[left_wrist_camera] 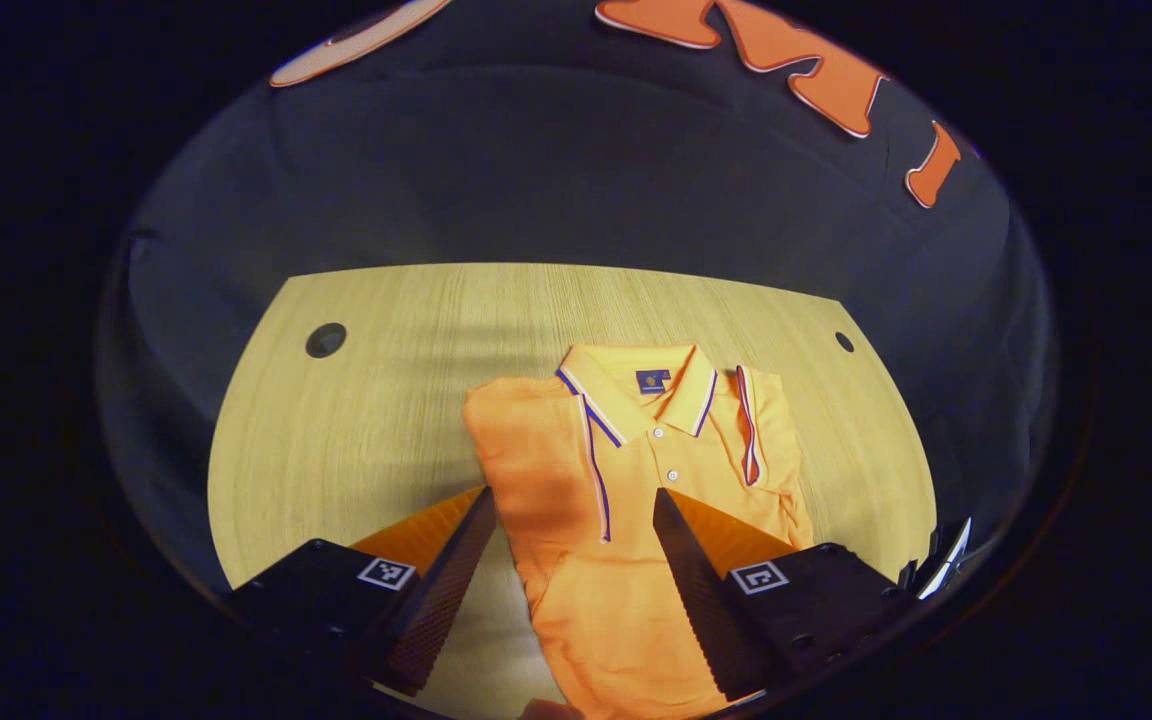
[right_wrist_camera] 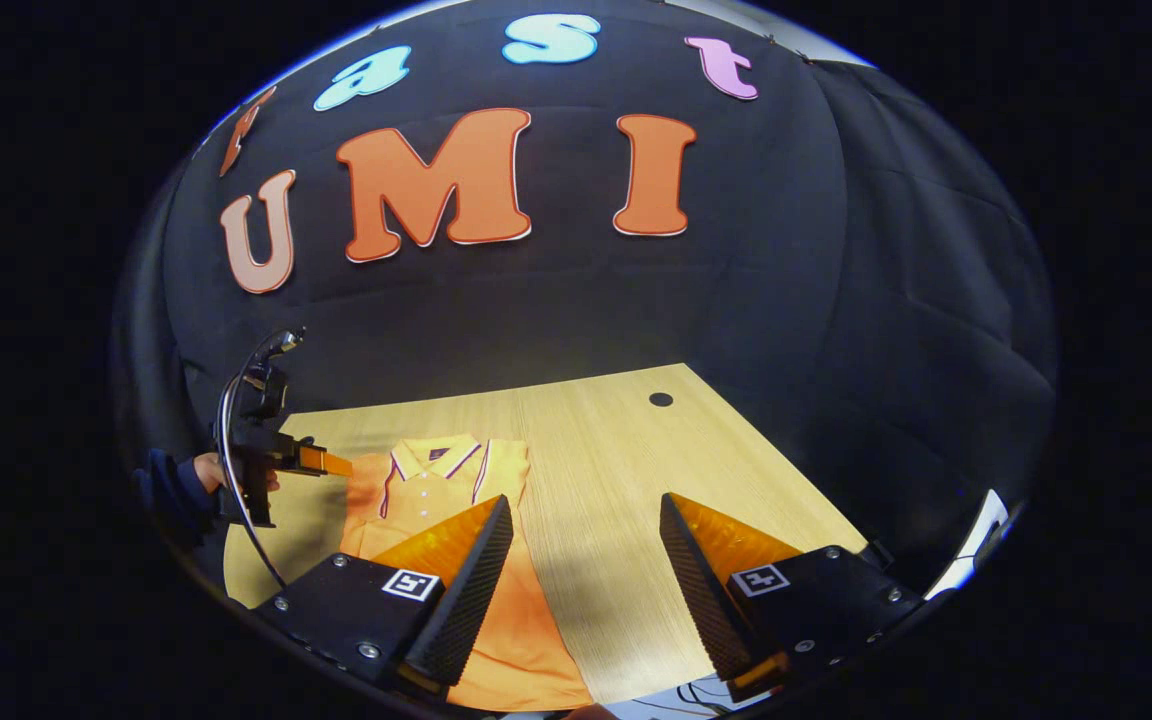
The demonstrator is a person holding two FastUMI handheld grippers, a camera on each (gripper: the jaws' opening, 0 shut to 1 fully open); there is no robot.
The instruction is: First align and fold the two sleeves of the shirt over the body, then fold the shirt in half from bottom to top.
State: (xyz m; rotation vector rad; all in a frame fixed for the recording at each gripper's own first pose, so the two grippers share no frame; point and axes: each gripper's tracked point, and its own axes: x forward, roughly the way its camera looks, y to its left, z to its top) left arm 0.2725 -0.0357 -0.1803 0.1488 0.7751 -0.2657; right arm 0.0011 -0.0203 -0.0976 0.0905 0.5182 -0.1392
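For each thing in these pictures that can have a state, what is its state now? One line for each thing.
Shirt: lies flat on the table, both sleeves folded over the body, bottom half not yet folded up.
Collar: turned down, buttons closed.
Left claw: open, above the shirt, holding nothing.
Right claw: open, above bare table beside the shirt, holding nothing.
Table: bears the shirt.

Pale wooden table (right_wrist_camera: 596,470) against black cloth wall (right_wrist_camera: 556,310).
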